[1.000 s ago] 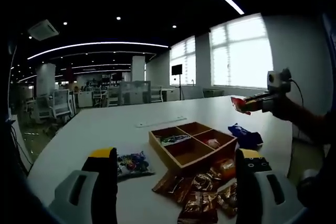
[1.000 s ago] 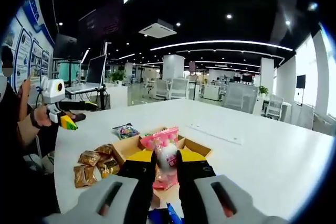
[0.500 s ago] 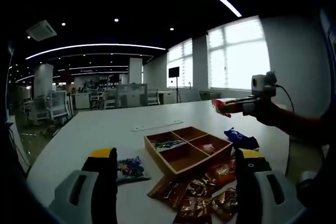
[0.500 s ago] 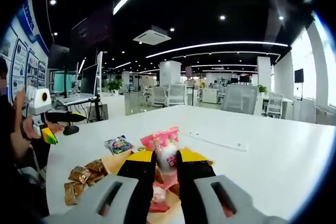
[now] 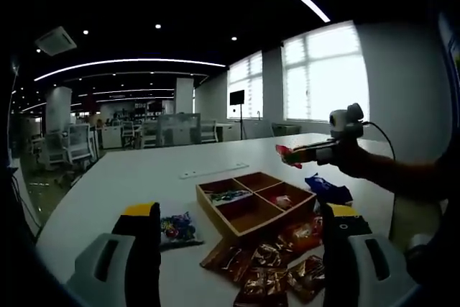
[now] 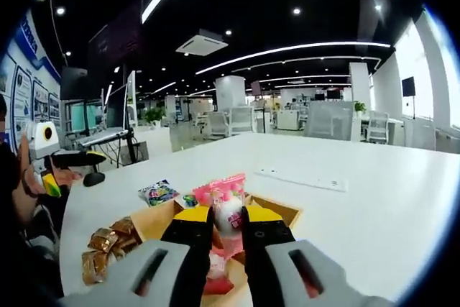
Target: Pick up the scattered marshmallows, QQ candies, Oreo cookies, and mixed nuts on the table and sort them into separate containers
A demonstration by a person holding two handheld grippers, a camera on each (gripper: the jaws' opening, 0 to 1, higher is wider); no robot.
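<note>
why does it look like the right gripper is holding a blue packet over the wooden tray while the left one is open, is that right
Not quite: the packet clamped in the right gripper is pink, not blue, as the right gripper view shows. It is over the wooden tray, and the left gripper is open.

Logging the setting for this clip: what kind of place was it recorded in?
Most likely an open-plan office: a big white table, rows of office chairs and desks behind, a monitor to the side, and strip ceiling lights overhead.

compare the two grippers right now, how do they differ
The left gripper stands open with nothing between its jaws; the right gripper is shut on a pink candy packet. The left one hangs over the brown snack packets; the right one is above the wooden tray. Both have yellow-tipped black jaws.
</note>
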